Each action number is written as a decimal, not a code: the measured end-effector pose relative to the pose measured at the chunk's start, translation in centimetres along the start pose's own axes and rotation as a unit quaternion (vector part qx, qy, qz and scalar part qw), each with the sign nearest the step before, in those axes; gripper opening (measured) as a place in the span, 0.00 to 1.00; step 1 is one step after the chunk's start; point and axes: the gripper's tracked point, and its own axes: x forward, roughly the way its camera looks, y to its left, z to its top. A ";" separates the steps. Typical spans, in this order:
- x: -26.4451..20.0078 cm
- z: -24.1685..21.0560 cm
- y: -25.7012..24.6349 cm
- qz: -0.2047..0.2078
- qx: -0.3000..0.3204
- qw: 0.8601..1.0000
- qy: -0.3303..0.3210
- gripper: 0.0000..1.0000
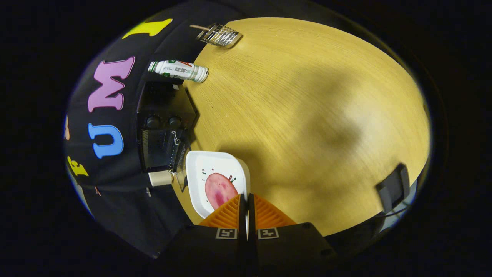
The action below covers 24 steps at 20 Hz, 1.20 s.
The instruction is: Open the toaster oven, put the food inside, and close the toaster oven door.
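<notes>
**Closed fingers at the plate's edge, oven door not yet dealt with**

Nearest to us the gripper (246, 200) has its two fingers drawn together with only a thin slit between them. Their tips sit at the near rim of the white plate (200, 173); whether that rim is pinched between them we cannot tell, since the tips cover the contact.

On the plate lies the food (219, 188), a flat pink round slice, just ahead of the fingertips. The plate rests on the wooden surface (307, 115), touching or nearly touching the front of the black toaster oven (165, 127), which stands to the left against the booth wall. Two knobs (163, 122) and the dark glass door (159, 148) show; the door looks closed, though the fisheye angle makes that hard to confirm. A small chain hangs at the door's edge.

Further off, a white bottle (178, 71) lies on its side beyond the oven, and a wire rack (219, 35) sits at the far edge.

Our judgement: the door comes first. We would free the fingers, approach the door's handle edge squarely, and pull down slowly. The plate sits close in front, so the swinging door may strike it; shifting the plate right beforehand seems wise.
</notes>
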 end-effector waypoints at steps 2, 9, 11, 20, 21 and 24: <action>0.8 -2.7 1.2 0.001 0.021 1.000 -0.006 0.05; 5.4 -8.0 9.2 0.008 0.095 0.994 -0.058 0.05; 7.3 -8.2 11.8 0.004 0.108 0.991 -0.081 0.05; 15.6 -5.7 22.7 0.027 0.214 0.959 -0.183 0.05; 16.6 -5.1 23.5 0.028 0.221 0.955 -0.194 0.05; 18.8 -3.6 25.3 0.034 0.248 0.942 -0.222 0.05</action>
